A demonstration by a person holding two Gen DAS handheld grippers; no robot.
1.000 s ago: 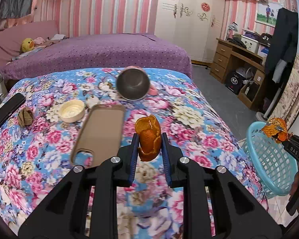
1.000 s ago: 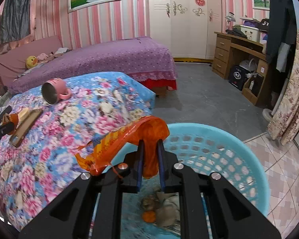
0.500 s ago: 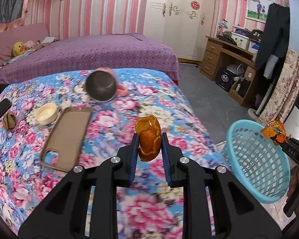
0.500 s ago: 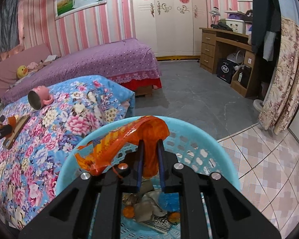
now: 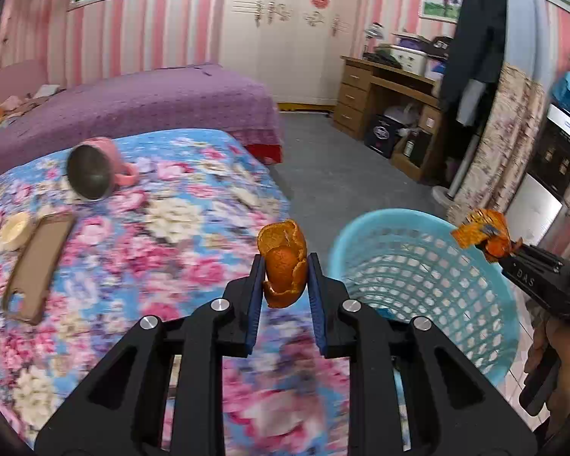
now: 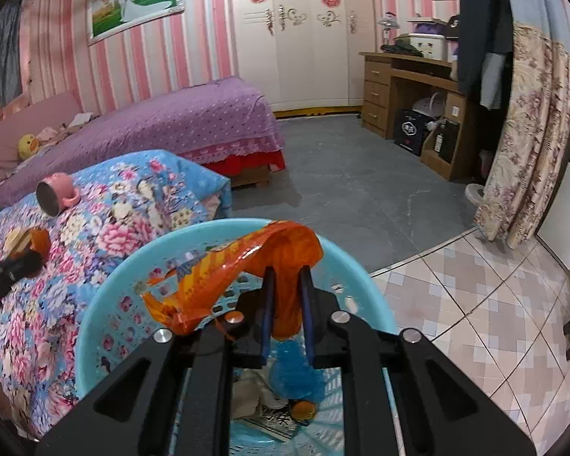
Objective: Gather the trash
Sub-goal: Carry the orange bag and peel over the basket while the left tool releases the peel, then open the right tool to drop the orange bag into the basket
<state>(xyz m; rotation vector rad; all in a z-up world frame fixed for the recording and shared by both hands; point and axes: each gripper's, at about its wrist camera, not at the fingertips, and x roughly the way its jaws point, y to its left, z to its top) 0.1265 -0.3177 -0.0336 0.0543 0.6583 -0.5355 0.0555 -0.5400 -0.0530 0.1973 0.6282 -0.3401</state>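
Left wrist view, L to R: phone case point(image 5: 36, 266) and pale round lid point(image 5: 14, 230) at 9 o'clock on the floral bedspread point(image 5: 178, 235); pink mug point(image 5: 95, 171) on its side at 10 o'clock, mouth toward cam. Centre: left gripper point(image 5: 284, 266), jaws pinching an orange peel point(image 5: 283, 262). Peel is a curled, ragged-edged shell, orange skin w/ paler pith inside; long axis upright, open cup facing up, lower tip hanging below the pads. It sits over the bed edge, just beside the blue basket point(image 5: 429, 277) at 3 o'clock. Far R: right gripper point(image 5: 513, 252) over the basket's rim, a hand point(image 5: 543, 345) on its handle.

Vs 1 s ago: left gripper has swung R; basket was at frame edge then, now near centre-R. Mug and case have slid L. Grip on peel unchanged.

Right wrist view: right gripper point(image 6: 288, 304), jaws pinching a crinkled orange wrapper point(image 6: 231, 277); glossy foil, printed. Long axis runs 8 to 2 o'clock, loose end drooping at 8. It's above the basket point(image 6: 106, 304) mouth; earlier only part-way over the rim. Scraps lie in the basket bottom.
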